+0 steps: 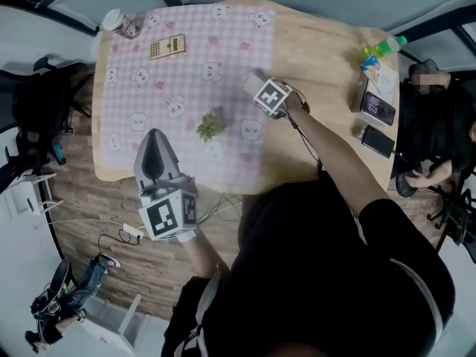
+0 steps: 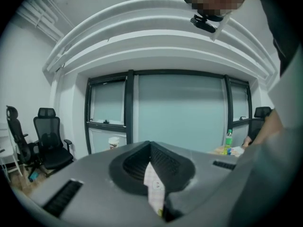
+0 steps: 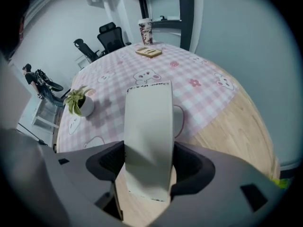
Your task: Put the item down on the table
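Head view looks steeply down on the table [image 1: 327,58]; right gripper view shares it, close; left faces windows [image 2: 180,112].

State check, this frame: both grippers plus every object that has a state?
right gripper: shut on pale item
pale item: clamped in the jaws, not yet on the table
left gripper: shut, empty
potted plant: upright
cup: upright, lidded
green bottle: upright, capped
phone: lying flat, screen dark
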A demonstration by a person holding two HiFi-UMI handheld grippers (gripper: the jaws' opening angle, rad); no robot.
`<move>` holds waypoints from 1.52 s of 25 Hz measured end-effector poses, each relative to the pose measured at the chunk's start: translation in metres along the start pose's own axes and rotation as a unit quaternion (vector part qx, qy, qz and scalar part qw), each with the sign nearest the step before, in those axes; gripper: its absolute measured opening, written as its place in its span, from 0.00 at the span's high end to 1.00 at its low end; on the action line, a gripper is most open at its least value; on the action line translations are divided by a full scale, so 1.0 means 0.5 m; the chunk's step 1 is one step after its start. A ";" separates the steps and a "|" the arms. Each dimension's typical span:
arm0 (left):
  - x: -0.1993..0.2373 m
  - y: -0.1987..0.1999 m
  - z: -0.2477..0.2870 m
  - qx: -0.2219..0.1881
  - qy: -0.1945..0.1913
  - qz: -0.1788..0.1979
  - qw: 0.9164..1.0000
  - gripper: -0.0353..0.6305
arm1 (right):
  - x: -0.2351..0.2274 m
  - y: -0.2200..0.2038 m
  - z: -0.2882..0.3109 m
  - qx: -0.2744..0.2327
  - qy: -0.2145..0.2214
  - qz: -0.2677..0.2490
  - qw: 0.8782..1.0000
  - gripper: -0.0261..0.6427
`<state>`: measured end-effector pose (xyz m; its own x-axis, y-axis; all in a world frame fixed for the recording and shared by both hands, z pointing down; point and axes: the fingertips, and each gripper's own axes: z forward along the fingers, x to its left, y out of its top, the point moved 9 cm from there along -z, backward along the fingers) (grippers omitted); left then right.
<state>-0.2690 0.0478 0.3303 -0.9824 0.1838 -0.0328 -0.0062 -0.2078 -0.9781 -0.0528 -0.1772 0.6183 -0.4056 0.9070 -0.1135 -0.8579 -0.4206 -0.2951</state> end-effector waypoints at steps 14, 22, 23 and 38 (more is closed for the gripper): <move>-0.003 -0.034 0.001 0.033 -0.019 -0.012 0.999 0.95 | -0.003 0.015 0.043 0.079 -0.021 -0.038 0.996 0.48; 0.005 -0.025 -0.003 0.033 -0.021 -0.013 0.999 0.95 | 0.008 0.006 0.043 0.086 -0.018 -0.054 0.995 0.48; 0.007 -0.023 0.001 0.030 -0.019 -0.012 0.999 0.95 | 0.006 0.015 0.040 0.082 -0.013 -0.057 0.995 0.48; -0.012 -0.028 0.002 0.028 -0.029 -0.012 0.999 0.95 | -0.009 -0.003 0.001 0.045 0.020 -0.055 0.997 0.28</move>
<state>-0.2630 0.0488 0.3442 -0.9909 0.1344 0.0037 -0.0387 -0.2587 -0.9652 -0.0499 -0.1808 0.6199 -0.2958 0.9472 -0.1240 -0.9223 -0.3170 -0.2210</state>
